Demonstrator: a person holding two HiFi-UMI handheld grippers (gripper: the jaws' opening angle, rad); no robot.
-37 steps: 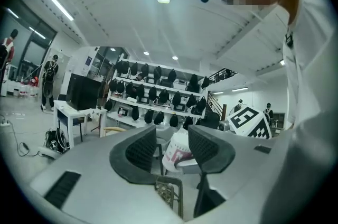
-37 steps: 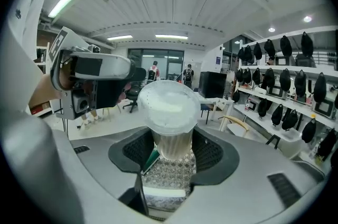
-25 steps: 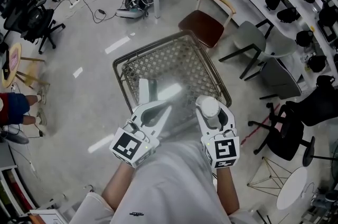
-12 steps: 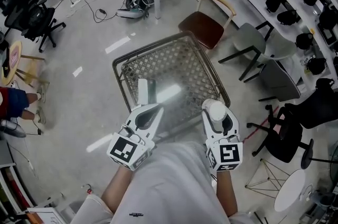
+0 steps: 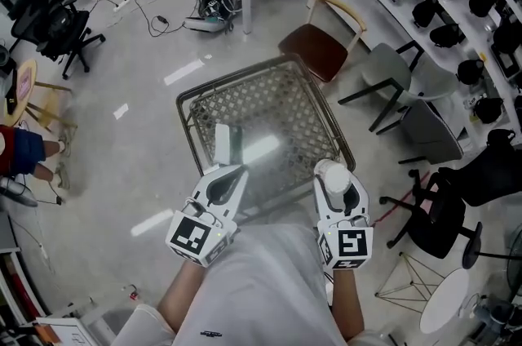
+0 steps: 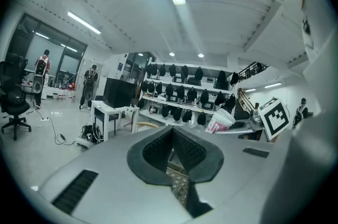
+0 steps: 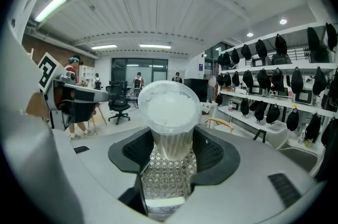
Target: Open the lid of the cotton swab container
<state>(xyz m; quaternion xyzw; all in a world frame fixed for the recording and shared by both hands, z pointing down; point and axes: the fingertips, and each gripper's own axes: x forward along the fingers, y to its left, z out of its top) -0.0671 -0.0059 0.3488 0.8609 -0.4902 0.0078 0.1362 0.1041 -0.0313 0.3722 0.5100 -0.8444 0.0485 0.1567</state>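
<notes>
Over the near right corner of the square glass-topped table with a metal lattice frame (image 5: 269,104), the right gripper (image 5: 338,193) (image 7: 170,151) held the clear round plastic cotton swab container (image 5: 332,174) (image 7: 170,141), its jaws pressing on both sides of it. The translucent white lid (image 7: 168,104) was closed on the container. Over the near edge of the same table, well apart from the container, the left gripper (image 5: 228,177) (image 6: 172,146) had its jaws closed together with nothing between them.

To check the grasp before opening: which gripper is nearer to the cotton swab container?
Right. The right gripper holds the cotton swab container between its jaws; the left gripper, shut and empty, is apart to its left.
</notes>
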